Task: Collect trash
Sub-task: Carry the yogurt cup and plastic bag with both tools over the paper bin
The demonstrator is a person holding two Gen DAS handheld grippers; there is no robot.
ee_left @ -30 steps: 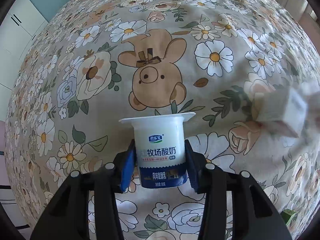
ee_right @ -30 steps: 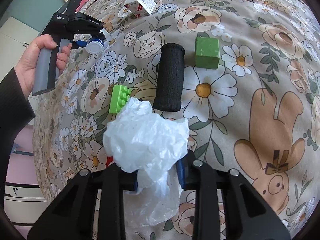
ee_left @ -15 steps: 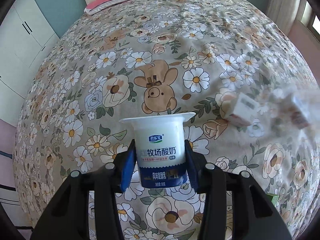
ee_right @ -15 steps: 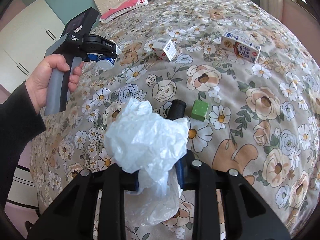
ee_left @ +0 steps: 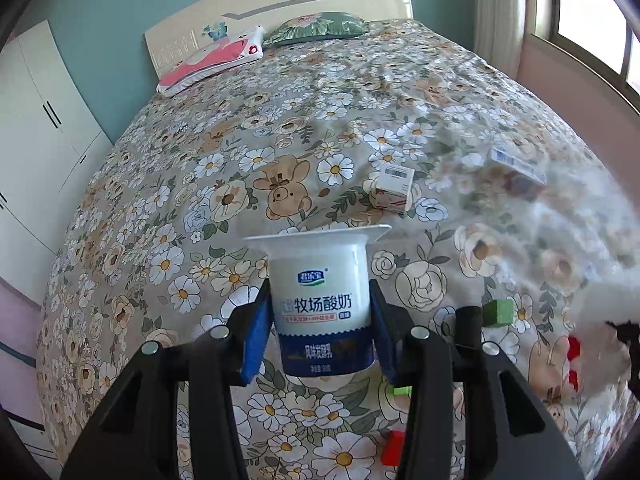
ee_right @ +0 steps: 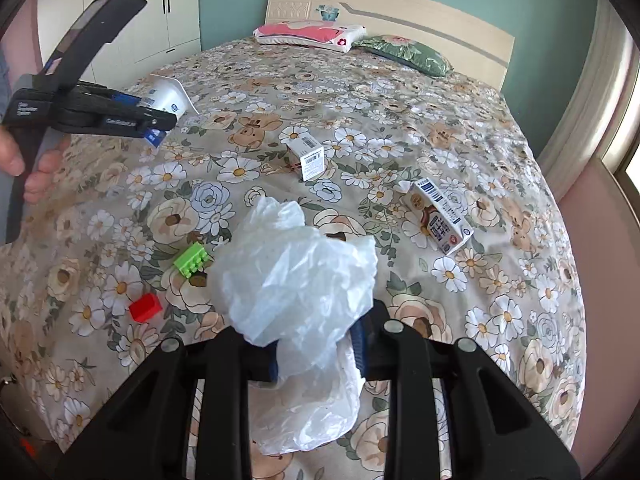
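Plainly both claws are loaded. Nearest the right wrist camera, the right gripper [ee_right: 316, 354] is clamped tight on a crumpled white plastic bag [ee_right: 296, 280], which billows up over the fingers and hangs down below them. The left gripper [ee_left: 320, 338] pinches a white yogurt cup [ee_left: 322, 300] upright by its sides between the blue pads [ee_left: 254, 344]; the right view shows that same cup held up clear of the floral bedspread [ee_right: 500, 128].

Judging by that, the pick-up step is done for these two pieces and the carry is in hand; the next move calls for taking both to a bin and letting go there, without squeezing the thin cup or snagging the loose bag.

Just beyond the bag lie a green brick [ee_right: 192, 259] and a red block [ee_right: 146, 307], then a black foam roller [ee_left: 468, 320] and a green cube [ee_left: 497, 312]; these look like toys, not rubbish. Farther out on the bedspread lie a small carton with a barcode [ee_right: 308, 154] and a milk carton [ee_right: 438, 216], probably trash not yet gathered.

No bin shows in either view. The bag hides whatever lies directly behind it, and the right edge of the left view is smeared white, perhaps the bag itself.
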